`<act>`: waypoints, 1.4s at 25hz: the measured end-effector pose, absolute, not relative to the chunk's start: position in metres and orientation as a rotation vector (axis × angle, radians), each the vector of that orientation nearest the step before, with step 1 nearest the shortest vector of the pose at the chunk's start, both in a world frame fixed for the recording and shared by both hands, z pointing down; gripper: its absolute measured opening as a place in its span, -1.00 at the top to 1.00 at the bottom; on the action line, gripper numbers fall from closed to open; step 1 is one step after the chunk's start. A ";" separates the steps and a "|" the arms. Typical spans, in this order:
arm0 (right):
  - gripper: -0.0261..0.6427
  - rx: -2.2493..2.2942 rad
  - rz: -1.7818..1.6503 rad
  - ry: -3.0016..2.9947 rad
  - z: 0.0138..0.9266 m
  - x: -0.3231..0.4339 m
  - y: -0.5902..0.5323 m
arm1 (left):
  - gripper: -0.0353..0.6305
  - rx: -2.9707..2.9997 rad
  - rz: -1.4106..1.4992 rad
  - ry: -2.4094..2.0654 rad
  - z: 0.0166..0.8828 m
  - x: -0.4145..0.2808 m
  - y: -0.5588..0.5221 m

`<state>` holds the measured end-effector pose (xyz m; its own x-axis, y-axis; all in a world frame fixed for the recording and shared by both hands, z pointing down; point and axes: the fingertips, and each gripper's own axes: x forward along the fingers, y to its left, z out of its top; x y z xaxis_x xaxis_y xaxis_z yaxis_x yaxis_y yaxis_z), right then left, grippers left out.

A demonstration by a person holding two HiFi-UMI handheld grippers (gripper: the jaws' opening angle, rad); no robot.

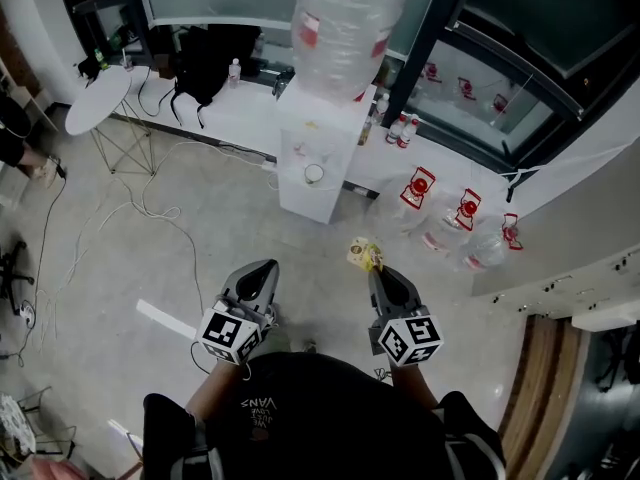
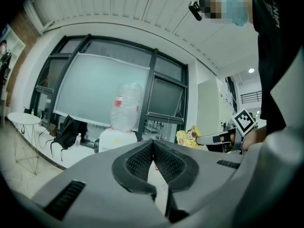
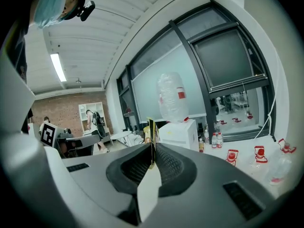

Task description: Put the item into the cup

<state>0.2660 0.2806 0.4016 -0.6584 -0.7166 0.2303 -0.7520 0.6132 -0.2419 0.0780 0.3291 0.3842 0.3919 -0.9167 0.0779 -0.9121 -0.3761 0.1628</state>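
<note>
A yellow packet (image 1: 364, 255) is pinched at the tip of my right gripper (image 1: 373, 271), which is shut on it; in the right gripper view the packet (image 3: 151, 131) stands edge-on between the pads. My left gripper (image 1: 262, 270) is beside it, shut with nothing in it (image 2: 153, 145). From the left gripper view, the packet (image 2: 186, 137) shows off to the right. A white cup (image 1: 314, 174) sits in the recess of the white water dispenser (image 1: 325, 128), ahead of both grippers. Both grippers hang in the air above the floor.
A big clear bottle (image 1: 345, 18) tops the dispenser. Empty jugs with red caps (image 1: 442, 218) lie to its right, small bottles (image 1: 405, 128) behind. A round white table (image 1: 98, 98), a black backpack (image 1: 205, 58) and loose cables (image 1: 150, 208) are to the left.
</note>
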 end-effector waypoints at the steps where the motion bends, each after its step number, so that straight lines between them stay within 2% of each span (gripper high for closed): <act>1: 0.76 1.255 0.484 -2.717 0.400 0.260 0.274 | 0.84 2.478 -0.037 -1.628 0.383 0.072 0.322; 13: 0.76 1.448 0.517 -2.663 0.395 0.181 0.203 | 0.84 2.611 0.022 -1.413 0.378 -0.001 0.226; 21: 0.76 1.587 0.539 -2.575 0.408 0.155 0.167 | 0.84 2.670 0.116 -1.281 0.396 -0.032 0.171; 35: 0.76 1.366 0.456 -2.521 0.439 0.174 0.055 | 0.84 2.553 0.058 -1.396 0.412 0.003 0.075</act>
<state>0.1738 0.0552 0.4387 -0.5355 -0.7685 0.3503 -0.8425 0.5151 -0.1578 0.0032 0.0748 0.4116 0.5454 -0.8256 0.1446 -0.8348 -0.5194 0.1826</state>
